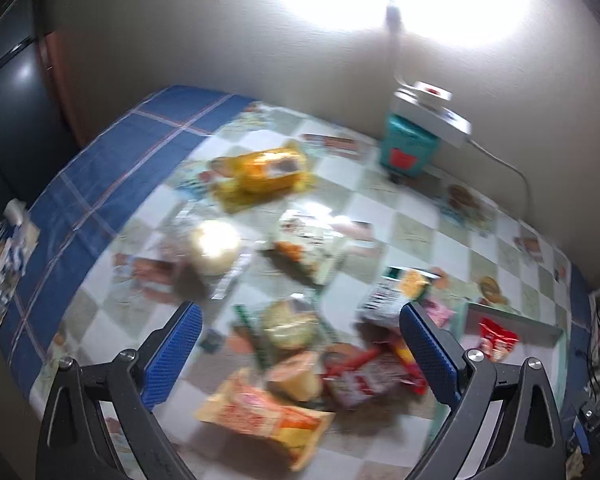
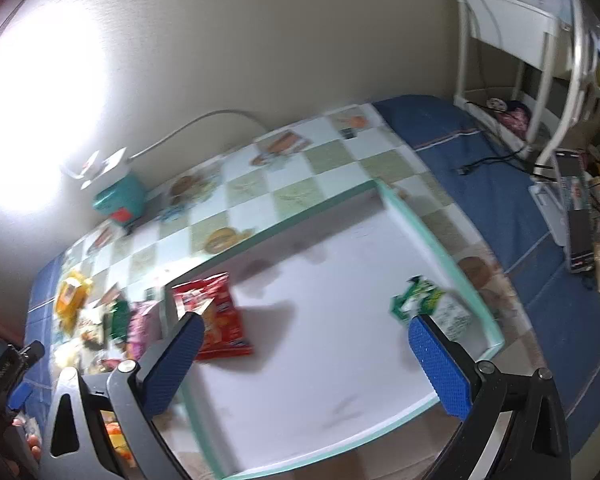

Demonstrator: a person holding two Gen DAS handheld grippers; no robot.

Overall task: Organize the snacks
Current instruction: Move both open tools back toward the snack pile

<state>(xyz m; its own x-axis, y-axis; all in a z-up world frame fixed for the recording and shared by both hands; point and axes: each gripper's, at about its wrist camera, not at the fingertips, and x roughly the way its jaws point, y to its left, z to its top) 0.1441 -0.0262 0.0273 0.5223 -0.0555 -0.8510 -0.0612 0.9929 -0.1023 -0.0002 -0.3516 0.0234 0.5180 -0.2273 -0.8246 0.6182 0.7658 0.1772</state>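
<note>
In the left wrist view my left gripper (image 1: 300, 316) is open and empty above a scatter of snack packets on the checked tablecloth: an orange-yellow packet (image 1: 266, 170), a round pale one (image 1: 214, 246), a green-white packet (image 1: 312, 244), a red wrapper (image 1: 370, 378) and an orange pack (image 1: 260, 414). In the right wrist view my right gripper (image 2: 306, 334) is open and empty over a white tray with a green rim (image 2: 440, 240). A red snack bag (image 2: 216, 316) lies at the tray's left end and a green-white packet (image 2: 432, 308) at its right edge.
A teal box with a white power strip (image 1: 410, 148) stands by the wall, with a cable running right. The tray's corner (image 1: 512, 318) shows in the left wrist view. A white shelf (image 2: 512, 56) and clutter (image 2: 580, 208) stand at the table's far right.
</note>
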